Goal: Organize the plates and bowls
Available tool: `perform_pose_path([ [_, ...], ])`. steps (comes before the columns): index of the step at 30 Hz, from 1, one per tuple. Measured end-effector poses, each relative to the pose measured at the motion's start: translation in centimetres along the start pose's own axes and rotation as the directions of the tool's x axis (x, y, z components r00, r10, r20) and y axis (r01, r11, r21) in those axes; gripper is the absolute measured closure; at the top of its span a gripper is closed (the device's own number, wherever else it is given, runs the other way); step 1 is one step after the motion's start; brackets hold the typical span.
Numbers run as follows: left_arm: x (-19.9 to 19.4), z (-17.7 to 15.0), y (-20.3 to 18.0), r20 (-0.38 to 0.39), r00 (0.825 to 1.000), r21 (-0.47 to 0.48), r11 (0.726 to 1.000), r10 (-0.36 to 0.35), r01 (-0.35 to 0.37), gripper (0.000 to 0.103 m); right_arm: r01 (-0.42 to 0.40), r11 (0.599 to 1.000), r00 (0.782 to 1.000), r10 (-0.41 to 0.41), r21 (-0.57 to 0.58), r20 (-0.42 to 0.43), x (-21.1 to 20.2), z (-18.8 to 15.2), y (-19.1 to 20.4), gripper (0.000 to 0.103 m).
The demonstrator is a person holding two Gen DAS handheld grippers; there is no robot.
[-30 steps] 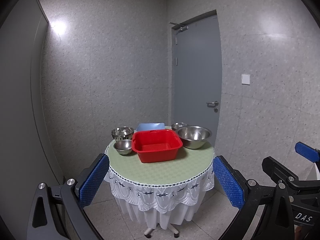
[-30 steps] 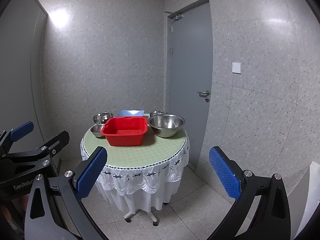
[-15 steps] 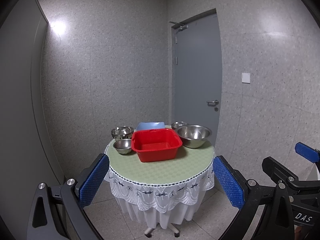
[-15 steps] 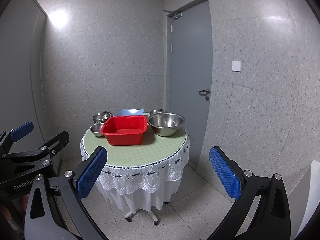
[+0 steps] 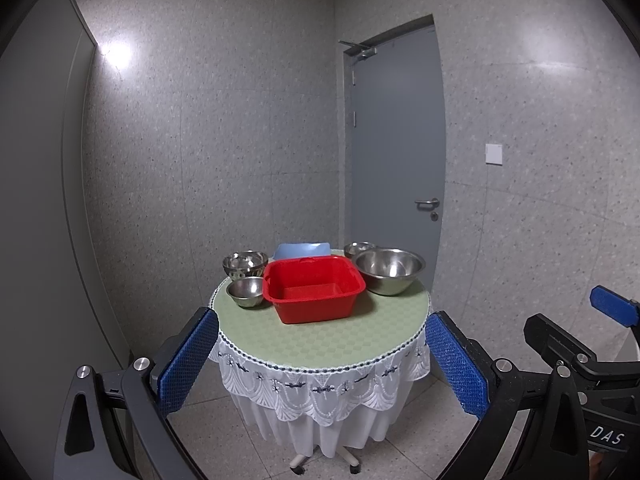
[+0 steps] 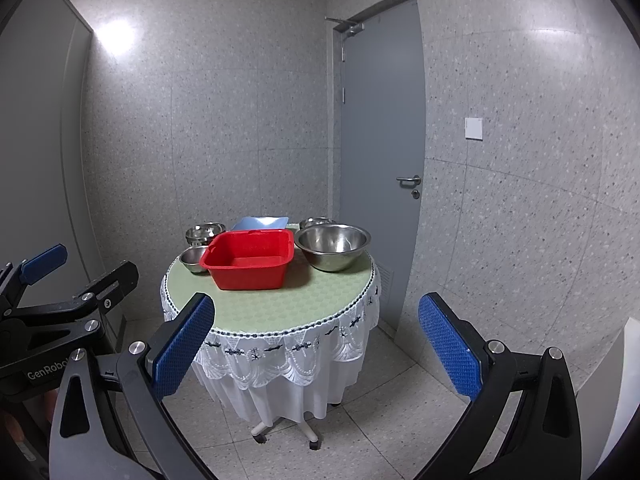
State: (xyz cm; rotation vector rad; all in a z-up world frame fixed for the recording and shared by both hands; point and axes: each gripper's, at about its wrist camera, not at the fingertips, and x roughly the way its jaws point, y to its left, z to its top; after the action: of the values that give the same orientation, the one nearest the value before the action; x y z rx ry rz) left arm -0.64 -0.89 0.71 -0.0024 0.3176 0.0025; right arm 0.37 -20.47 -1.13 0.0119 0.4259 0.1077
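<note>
Centrally, a red tub (image 5: 316, 289) sits among steel bowls (image 5: 390, 270) on a round table (image 5: 320, 340). Both tongs, left gripper (image 5: 322, 364) and right gripper (image 6: 316, 350), gape at bottom, holding nothing

My right tool (image 6: 316, 344) has drifted: the table (image 6: 280, 300) now sits slightly higher and further left in its frame than before.

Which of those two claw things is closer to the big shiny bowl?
Right, slightly. The big steel bowl sits on the table's right side, ahead of the right gripper. The left gripper faces the red tub, bowl off to its right.
</note>
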Motion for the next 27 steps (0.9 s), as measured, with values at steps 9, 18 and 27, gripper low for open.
perform_pose_path([
  [9, 0.4, 0.2, -0.3, -0.007, 1.0, 0.003, 1.0, 0.004, -0.004, 0.001, -0.007, 1.0, 1.0, 0.007, 0.006, -0.01, 0.7, 0.2, -0.6, 0.0],
  [18, 1.2, 1.5, -0.9, -0.034, 0.999, 0.005, 1.0, 0.019, -0.019, 0.001, -0.02, 1.0, 0.999, 0.02, 0.009, -0.036, 1.8, 1.0, -1.1, 0.0],
  [27, 3.6, 3.7, -1.4, -0.073, 0.997, 0.014, 1.0, 0.025, -0.024, 0.001, -0.027, 1.0, 0.997, 0.028, 0.015, -0.07, 3.9, 2.3, -1.4, 0.0],
])
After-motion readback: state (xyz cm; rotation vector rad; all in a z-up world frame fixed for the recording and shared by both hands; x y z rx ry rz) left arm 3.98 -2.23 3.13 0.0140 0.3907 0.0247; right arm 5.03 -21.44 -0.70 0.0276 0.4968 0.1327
